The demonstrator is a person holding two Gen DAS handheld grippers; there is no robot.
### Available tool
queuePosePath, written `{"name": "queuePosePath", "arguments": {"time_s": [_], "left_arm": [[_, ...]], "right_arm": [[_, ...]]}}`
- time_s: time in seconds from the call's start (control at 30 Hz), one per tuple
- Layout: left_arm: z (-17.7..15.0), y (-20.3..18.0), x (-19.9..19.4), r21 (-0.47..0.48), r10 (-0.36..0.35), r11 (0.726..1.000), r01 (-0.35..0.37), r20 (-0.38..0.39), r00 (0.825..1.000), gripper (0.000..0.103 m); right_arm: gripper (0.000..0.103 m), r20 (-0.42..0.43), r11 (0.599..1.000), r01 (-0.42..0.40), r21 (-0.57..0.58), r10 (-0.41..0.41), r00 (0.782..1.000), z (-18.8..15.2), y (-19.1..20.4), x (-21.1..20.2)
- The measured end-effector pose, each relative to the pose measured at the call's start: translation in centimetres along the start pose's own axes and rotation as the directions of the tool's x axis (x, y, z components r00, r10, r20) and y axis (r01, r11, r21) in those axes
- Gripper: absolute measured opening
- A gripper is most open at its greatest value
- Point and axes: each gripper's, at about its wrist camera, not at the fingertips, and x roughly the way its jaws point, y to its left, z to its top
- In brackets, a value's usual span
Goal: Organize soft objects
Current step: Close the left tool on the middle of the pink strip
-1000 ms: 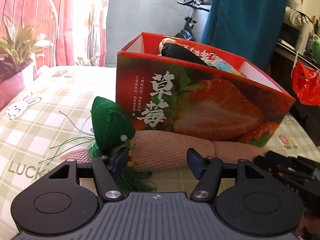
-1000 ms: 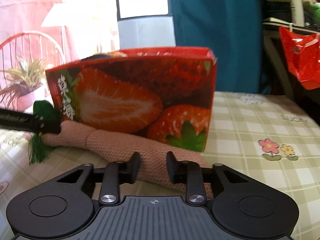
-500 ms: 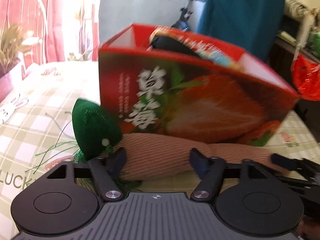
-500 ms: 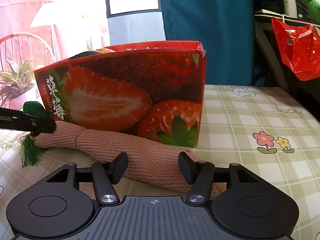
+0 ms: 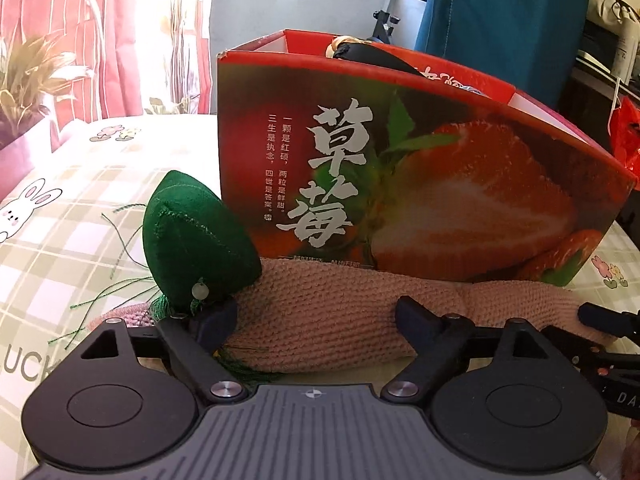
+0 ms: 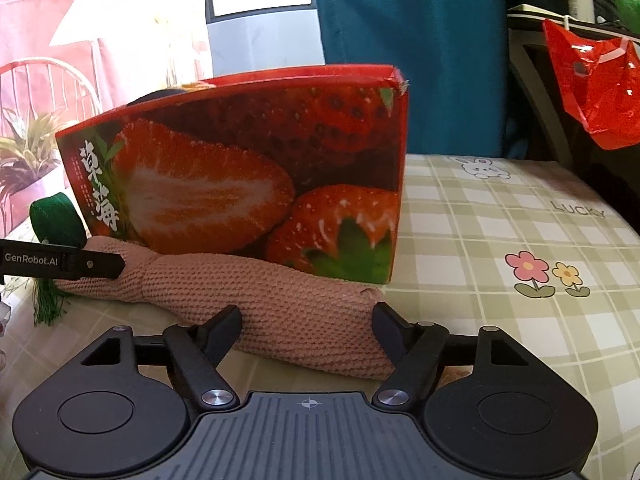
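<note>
1. Strawberry box (image 5: 420, 184) stands upright on checked tablecloth (image 5: 76, 236); open top, a black soft item (image 5: 368, 54) pokes above its rim.
2. Pink knitted roll (image 5: 320, 312) lies flat on the cloth along the foot of the box, touching its front wall; runs left to right across both views.
3. Green stuffed pouch (image 5: 192, 248) with a pale bead and green tassel sits at the roll's left end, leaning on the roll, just beside the box corner.
4. Left gripper (image 5: 316, 316) jaws have just been opening; they stand wide, straddling the roll's left part. Left finger sits against the pouch's tassel, right finger near the roll's face; pads not pressing the roll.
5. Right gripper (image 6: 306, 324) jaws have also just been opening; they stand apart around the roll's right end, not squeezing it.
6. Right wrist view shows the left gripper's finger (image 6: 96, 265) lying against the roll's far end.
7. Potted plant (image 5: 28, 88) at far left, red bag (image 6: 592, 80) hanging at right, teal curtain (image 6: 408, 12) behind.
</note>
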Motion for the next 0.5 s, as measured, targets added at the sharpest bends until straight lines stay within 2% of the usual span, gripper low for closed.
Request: {"name": "queuePosePath", "arguments": {"time_s": [0.2, 0.3, 0.33, 0.4, 0.43, 0.47, 0.5], "left_arm": [[-0.3, -0.7, -0.5, 0.027, -0.031, 0.999, 0.031, 0.0, 1.0, 0.079], [-0.7, -0.7, -0.7, 0.036, -0.044, 0.998, 0.043, 0.005, 0.999, 0.074], [-0.9, -0.8, -0.8, 0.037, -0.049, 0.998, 0.049, 0.008, 0.999, 0.069], [-1.1, -1.0, -1.2, 0.038, -0.072, 0.997, 0.072, 0.009, 0.997, 0.05], [-1.1, -1.1, -1.3, 0.035, -0.095, 0.995, 0.094, 0.006, 0.995, 0.034], [-1.2, -1.3, -1.4, 0.031, -0.114, 0.993, 0.113, 0.001, 0.994, 0.027], [-1.3, -1.5, -1.6, 0.032, -0.115, 0.993, 0.115, -0.001, 0.993, 0.026]], "right_arm": [[0.068, -0.007, 0.999, -0.033, -0.008, 0.033, 0.999, 0.0, 0.1, 0.2], [0.058, -0.002, 0.999, -0.051, -0.014, 0.051, 0.999, 0.0, 0.2, 0.0], [0.053, -0.002, 0.998, -0.057, -0.022, 0.057, 0.998, 0.0, 0.3, 0.0], [0.044, 0.0, 0.997, -0.069, -0.039, 0.069, 0.998, -0.1, 0.6, -0.1], [0.039, 0.0, 0.996, -0.075, -0.043, 0.075, 0.997, -0.1, 0.6, -0.1], [0.034, 0.0, 0.996, -0.082, -0.044, 0.082, 0.997, -0.1, 0.6, -0.1], [0.031, 0.0, 0.995, -0.09, -0.043, 0.091, 0.996, -0.1, 0.6, -0.2]]}}
